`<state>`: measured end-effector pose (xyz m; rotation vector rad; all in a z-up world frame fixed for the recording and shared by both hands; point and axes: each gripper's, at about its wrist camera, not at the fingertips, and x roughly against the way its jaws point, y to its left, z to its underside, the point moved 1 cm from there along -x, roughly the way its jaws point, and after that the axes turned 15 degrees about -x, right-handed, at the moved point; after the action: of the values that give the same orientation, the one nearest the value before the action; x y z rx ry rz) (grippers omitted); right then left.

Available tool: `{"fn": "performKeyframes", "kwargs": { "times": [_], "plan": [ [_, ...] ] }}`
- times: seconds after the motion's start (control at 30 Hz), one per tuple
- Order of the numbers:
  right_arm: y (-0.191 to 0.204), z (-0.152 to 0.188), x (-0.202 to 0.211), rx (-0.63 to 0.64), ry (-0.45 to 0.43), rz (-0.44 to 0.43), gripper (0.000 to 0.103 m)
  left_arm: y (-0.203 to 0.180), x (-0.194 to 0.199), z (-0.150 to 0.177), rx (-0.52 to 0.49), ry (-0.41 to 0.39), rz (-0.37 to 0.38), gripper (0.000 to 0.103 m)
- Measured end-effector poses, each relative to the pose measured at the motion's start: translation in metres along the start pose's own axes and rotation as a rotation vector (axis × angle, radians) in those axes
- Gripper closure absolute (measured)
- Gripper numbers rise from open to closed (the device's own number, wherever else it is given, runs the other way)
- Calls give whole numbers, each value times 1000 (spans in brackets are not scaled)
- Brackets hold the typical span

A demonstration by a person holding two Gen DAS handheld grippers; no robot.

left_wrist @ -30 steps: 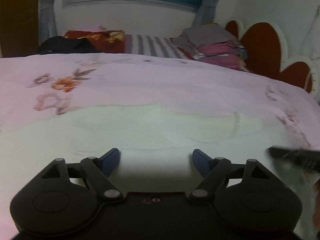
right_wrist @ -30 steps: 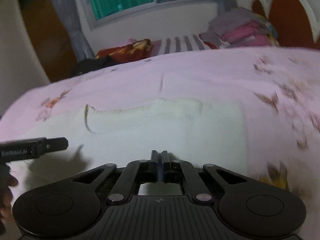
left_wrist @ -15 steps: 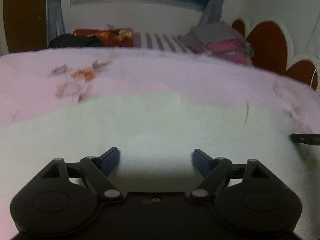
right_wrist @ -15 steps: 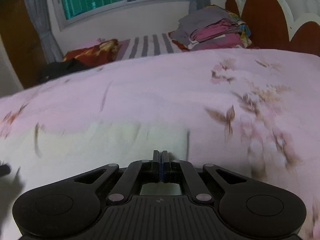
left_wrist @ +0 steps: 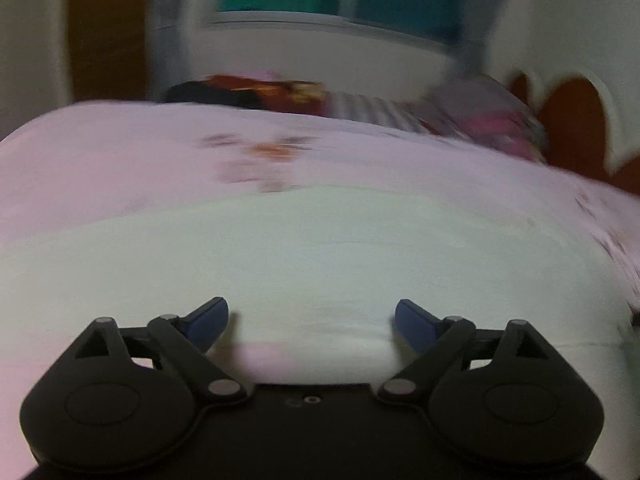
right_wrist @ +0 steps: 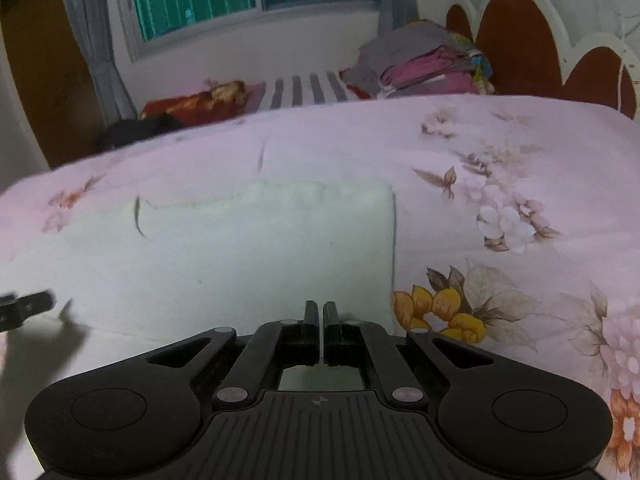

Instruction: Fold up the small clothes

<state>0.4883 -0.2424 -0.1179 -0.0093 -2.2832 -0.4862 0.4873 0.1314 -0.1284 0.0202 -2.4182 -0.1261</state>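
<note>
A pale cream garment (left_wrist: 320, 256) lies flat on the pink floral bedspread (left_wrist: 120, 160); it also shows in the right wrist view (right_wrist: 248, 256). My left gripper (left_wrist: 312, 320) is open, its blue fingertips (left_wrist: 208, 316) spread over the garment's near edge, holding nothing. My right gripper (right_wrist: 321, 312) is shut with a thin sliver of the cream garment's near edge pinched between its black fingers, close to the garment's right corner. The left gripper's tip (right_wrist: 24, 306) shows at the left edge of the right wrist view.
The pink bedspread (right_wrist: 500, 208) extends right with printed flowers. A stack of folded clothes (right_wrist: 424, 64) sits at the far end by the red and white headboard (right_wrist: 520, 44). A red cushion (right_wrist: 196, 102) and a dark item (right_wrist: 132, 130) lie under the window.
The left wrist view has swung and is blurred, with the garment's near edge now between the open fingers. The right gripper stayed shut and more of the garment shows ahead of it.
</note>
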Motion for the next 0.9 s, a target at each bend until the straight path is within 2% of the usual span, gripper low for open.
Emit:
{"fn": "performKeyframes", "kwargs": {
  "times": [0.03, 0.07, 0.1, 0.13, 0.17, 0.2, 0.23, 0.27, 0.33, 0.43, 0.5, 0.57, 0.67, 0.7, 0.77, 0.83, 0.9],
  "plan": [
    [2, 1, 2, 4, -7, 20, 49, 20, 7, 8, 44, 4, -27, 21],
    [2, 4, 6, 7, -26, 24, 34, 44, 14, 18, 98, 10, -55, 26],
    [3, 7, 11, 15, -53, 18, 29, 65, 21, 28, 145, 16, -80, 34],
    [4, 9, 14, 17, -49, 15, 29, 91, 26, 40, 199, 28, -112, 39],
    [4, 11, 15, 6, -38, 10, 34, 114, 32, 51, 249, 43, -147, 41],
    [2, 12, 17, -13, -32, -9, 42, 139, 38, 62, 300, 44, -180, 47],
    [2, 13, 17, -29, -21, -27, 58, 158, 43, 70, 345, 32, -198, 48],
    [2, 14, 17, -36, -13, -27, 63, 175, 48, 75, 392, 19, -211, 48],
    [6, 17, 15, -49, -3, -19, 63, 211, 54, 85, 518, -15, -225, 49],
    [14, 21, 13, -61, 7, -21, 63, 253, 55, 103, 770, -115, -161, 50],
    [21, 23, 12, -59, 8, -22, 63, 268, 54, 110, 872, -161, -151, 52],
    [25, 22, 11, -60, 8, -25, 63, 278, 52, 112, 908, -181, -153, 56],
    [30, 19, 11, -58, 1, -20, 63, 291, 48, 111, 940, -179, -189, 71],
    [30, 18, 11, -61, -1, -16, 63, 289, 47, 110, 945, -169, -209, 81],
    [28, 15, 12, -72, -5, -8, 63, 293, 46, 110, 949, -161, -216, 85],
    [24, 13, 15, -85, -9, -10, 63, 292, 45, 108, 915, -137, -217, 99],
    [21, 11, 18, -92, -15, -7, 63, 294, 48, 104, 907, -141, -214, 100]
  ]
}}
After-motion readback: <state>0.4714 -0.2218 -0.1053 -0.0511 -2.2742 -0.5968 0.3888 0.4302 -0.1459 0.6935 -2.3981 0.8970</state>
